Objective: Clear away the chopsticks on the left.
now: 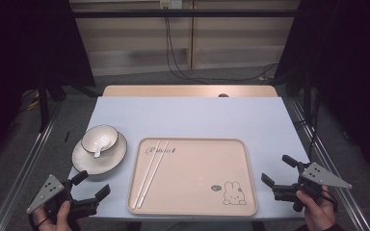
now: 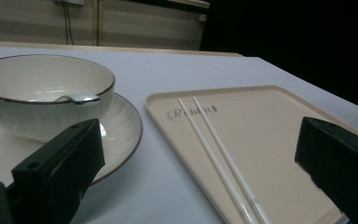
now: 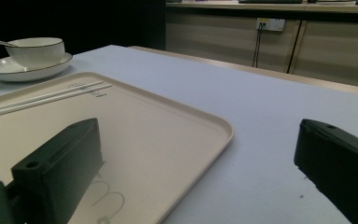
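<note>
A cream tray [image 1: 250,159] with a rabbit drawing lies in the middle of the table, and a pair of white chopsticks [image 1: 149,173] rests along its left side. Left of the tray a white bowl [image 1: 107,134] with a dark rim stands on a matching plate [image 1: 84,163], a white spoon [image 1: 99,148] inside the bowl. My left gripper [image 1: 94,186] is open at the near left corner, just in front of the plate. My right gripper [image 1: 278,170] is open off the tray's right edge. Both hold nothing. In the left gripper view the bowl [image 2: 37,102], plate [image 2: 123,135], tray [image 2: 279,121] and chopsticks [image 2: 219,158] lie ahead.
The table [image 1: 188,115] has a pale blue top with free room behind the tray. Metal rails run along both sides, cables hang at the back wall, and dark curtains stand left and right. In the right gripper view the tray [image 3: 205,126] crosses toward the bowl [image 3: 35,52] far left.
</note>
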A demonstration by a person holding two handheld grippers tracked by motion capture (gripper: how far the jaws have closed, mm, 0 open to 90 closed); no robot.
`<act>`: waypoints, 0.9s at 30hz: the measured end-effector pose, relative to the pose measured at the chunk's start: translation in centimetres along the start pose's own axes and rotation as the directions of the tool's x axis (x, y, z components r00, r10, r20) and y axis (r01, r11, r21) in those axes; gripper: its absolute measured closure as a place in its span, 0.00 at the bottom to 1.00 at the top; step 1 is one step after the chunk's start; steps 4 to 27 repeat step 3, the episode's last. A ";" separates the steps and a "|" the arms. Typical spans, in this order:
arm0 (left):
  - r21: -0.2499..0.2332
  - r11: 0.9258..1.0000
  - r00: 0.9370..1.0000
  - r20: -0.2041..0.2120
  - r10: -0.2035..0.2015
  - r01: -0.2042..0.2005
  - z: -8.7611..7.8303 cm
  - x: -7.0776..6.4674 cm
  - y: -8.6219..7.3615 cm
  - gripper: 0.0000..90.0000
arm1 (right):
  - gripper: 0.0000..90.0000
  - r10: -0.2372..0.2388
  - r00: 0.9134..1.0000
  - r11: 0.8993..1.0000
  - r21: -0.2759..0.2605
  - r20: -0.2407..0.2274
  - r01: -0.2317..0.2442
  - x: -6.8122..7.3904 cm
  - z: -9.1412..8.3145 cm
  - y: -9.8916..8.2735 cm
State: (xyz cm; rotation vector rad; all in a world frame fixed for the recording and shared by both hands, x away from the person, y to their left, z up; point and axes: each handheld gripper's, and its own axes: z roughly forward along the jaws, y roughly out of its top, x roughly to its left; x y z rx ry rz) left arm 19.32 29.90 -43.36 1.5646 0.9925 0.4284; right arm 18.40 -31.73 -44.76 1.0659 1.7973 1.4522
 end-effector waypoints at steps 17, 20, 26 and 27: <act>0.015 1.000 1.000 0.005 0.007 -0.007 0.2 -0.1 0.0 0.01 | 0.00 -0.003 1.000 1.000 0.001 0.001 0.003 -0.1 0.0 0.0; 0.015 1.000 1.000 0.005 0.007 -0.007 0.2 -0.1 0.0 0.01 | 0.00 -0.003 1.000 1.000 0.001 0.001 0.003 -0.1 0.0 0.0; 0.015 1.000 1.000 0.005 0.007 -0.007 0.2 -0.1 0.0 0.01 | 0.00 -0.003 1.000 1.000 0.001 0.001 0.003 -0.1 0.0 0.0; 0.015 1.000 1.000 0.005 0.007 -0.007 0.2 -0.1 0.0 0.01 | 0.00 -0.003 1.000 1.000 0.001 0.001 0.003 -0.1 0.0 0.0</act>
